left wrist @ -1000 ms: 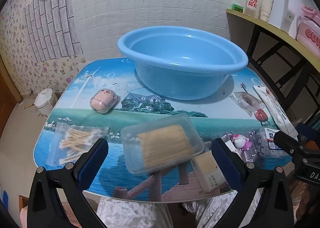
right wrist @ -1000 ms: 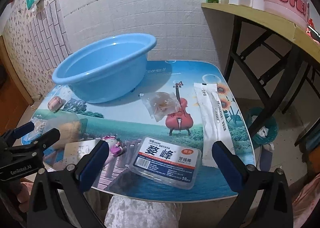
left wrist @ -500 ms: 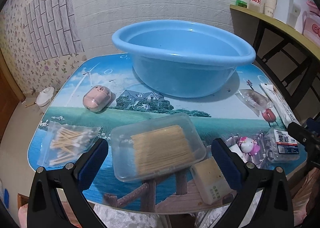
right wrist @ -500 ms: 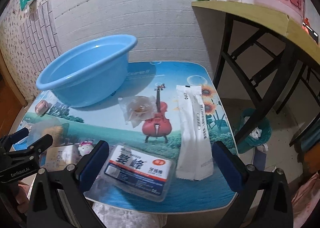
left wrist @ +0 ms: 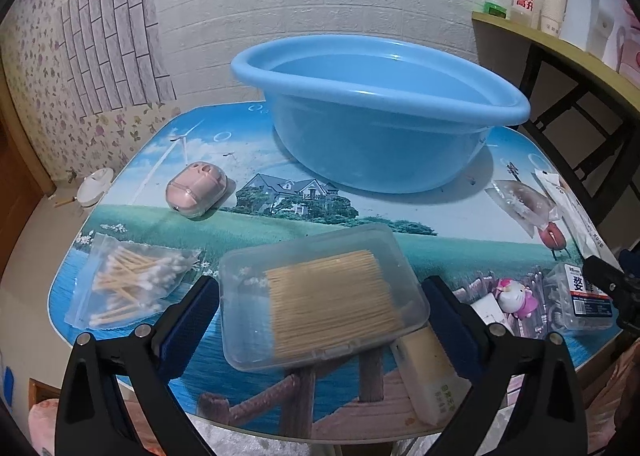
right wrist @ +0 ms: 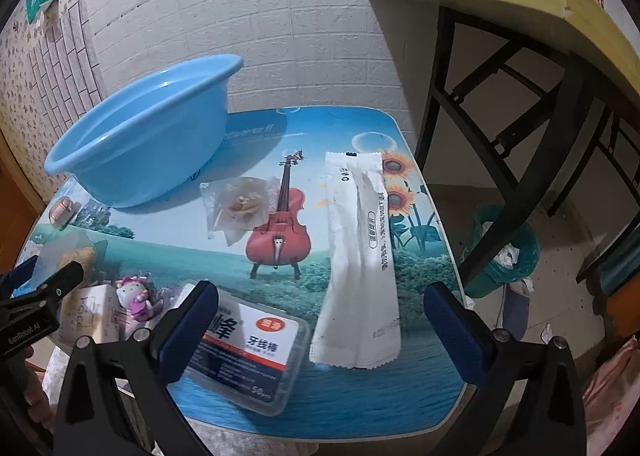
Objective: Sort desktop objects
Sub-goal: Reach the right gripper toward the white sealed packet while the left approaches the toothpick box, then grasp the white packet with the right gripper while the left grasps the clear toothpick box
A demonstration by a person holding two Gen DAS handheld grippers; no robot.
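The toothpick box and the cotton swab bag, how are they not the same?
The toothpick box is a hard clear case with a lid; the cotton swab bag is a soft, crinkly clear pouch. The box's sticks lie in one neat stack; the bag's swabs are jumbled and have white tips. The box sits between the open left gripper's fingers; the bag lies off to its left. Both are see-through and rest on the table.
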